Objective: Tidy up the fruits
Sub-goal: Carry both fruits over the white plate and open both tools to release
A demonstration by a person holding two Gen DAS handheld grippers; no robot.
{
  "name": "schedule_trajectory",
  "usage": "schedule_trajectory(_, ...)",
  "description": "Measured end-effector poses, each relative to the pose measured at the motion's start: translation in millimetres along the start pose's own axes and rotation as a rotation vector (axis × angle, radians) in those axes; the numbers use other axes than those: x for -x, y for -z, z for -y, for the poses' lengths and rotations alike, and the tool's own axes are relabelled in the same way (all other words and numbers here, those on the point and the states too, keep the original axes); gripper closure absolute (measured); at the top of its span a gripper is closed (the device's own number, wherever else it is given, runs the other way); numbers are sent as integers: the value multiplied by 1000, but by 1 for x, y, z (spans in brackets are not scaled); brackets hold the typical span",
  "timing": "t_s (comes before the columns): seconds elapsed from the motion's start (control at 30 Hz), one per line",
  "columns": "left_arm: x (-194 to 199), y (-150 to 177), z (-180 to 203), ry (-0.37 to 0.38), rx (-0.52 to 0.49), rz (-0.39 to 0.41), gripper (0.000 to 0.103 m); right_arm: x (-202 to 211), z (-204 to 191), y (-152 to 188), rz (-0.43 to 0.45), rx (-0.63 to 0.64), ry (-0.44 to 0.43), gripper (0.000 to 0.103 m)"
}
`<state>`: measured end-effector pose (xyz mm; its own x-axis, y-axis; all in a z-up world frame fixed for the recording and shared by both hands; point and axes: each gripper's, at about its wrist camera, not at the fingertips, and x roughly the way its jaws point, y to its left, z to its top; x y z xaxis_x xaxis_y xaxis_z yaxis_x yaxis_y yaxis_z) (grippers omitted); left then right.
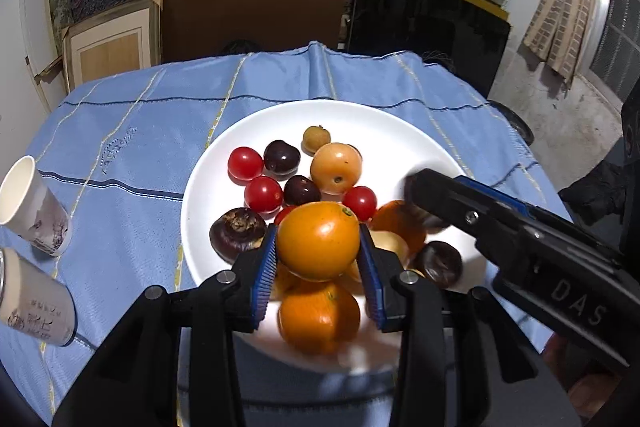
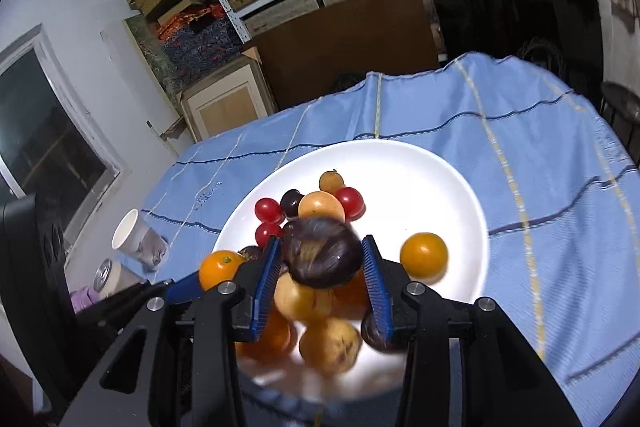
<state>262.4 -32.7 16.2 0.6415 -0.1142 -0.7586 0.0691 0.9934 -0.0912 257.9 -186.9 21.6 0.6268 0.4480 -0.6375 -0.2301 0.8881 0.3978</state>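
A white plate (image 1: 396, 143) on the blue tablecloth holds several fruits: red cherry tomatoes (image 1: 245, 163), dark cherries (image 1: 281, 157), orange citrus and dark chestnut-like fruits (image 1: 237, 233). My left gripper (image 1: 319, 241) is shut on a small orange fruit (image 1: 318, 239), lifted above the plate. My right gripper (image 2: 320, 253) is shut on a dark brown chestnut-like fruit (image 2: 321, 251), also above the plate (image 2: 440, 179). In the left wrist view the right gripper (image 1: 424, 199) reaches in from the right over the plate. The held orange (image 2: 220, 267) shows at the left in the right wrist view.
A paper cup (image 1: 32, 205) and a can (image 1: 36, 301) lie at the table's left edge. The blue cloth (image 1: 140, 147) extends left of and behind the plate. Shelves of boxes, a cardboard sheet (image 1: 252, 15) and a dark screen (image 1: 424, 27) stand behind the table.
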Motion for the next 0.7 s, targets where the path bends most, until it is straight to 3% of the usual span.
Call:
schedule_trajectory(0.07, -6, 0, -1, -7, 7, -11, 65, -8, 0, -3, -5, 4, 12, 50)
schedule_trajectory(0.1, -8, 1, -2, -15, 12, -12, 64, -12, -1, -3, -9, 5, 13, 49)
schedule_trajectory(0.17, -7, 2, -3, -35, 26, 3, 46, -13, 0, -2, -10, 1, 9, 49)
schedule_trajectory(0.2, -4, 2, -3, -37, 27, 16, 29, -11, -1, -1, -10, 4, 2, 49)
schedule_trajectory(0.23, 1, 3, -3, -42, 24, 38, 25, -9, -1, 0, -6, 8, 4, 49)
schedule_trajectory(0.7, 53, 36, 11, -20, 3, 62, 19, 49, 11, 32, 30, -46, -49, 39)
